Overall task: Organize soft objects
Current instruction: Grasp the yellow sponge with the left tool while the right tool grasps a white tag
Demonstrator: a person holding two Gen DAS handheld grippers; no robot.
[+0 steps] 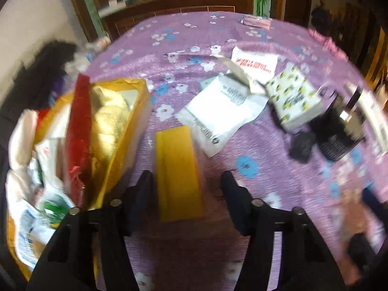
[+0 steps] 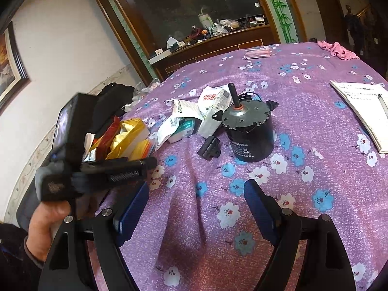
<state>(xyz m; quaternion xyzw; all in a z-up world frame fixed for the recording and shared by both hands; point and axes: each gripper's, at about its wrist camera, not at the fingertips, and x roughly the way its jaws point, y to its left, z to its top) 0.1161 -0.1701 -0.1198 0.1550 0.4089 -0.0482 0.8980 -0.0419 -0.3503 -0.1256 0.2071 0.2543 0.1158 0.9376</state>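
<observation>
A: Left wrist view: strong motion blur throughout; fisheye bends the purple tablecloth (image 1: 194, 36) and darkens the corners.

B: Right wrist view: sharper, evenly lit, soft shadows; only the left gripper (image 2: 97, 167) blurs.

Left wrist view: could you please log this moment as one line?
left gripper: open, astride flat yellow sponge block | gold-lined storage box: beside it | right gripper: open, empty
</observation>
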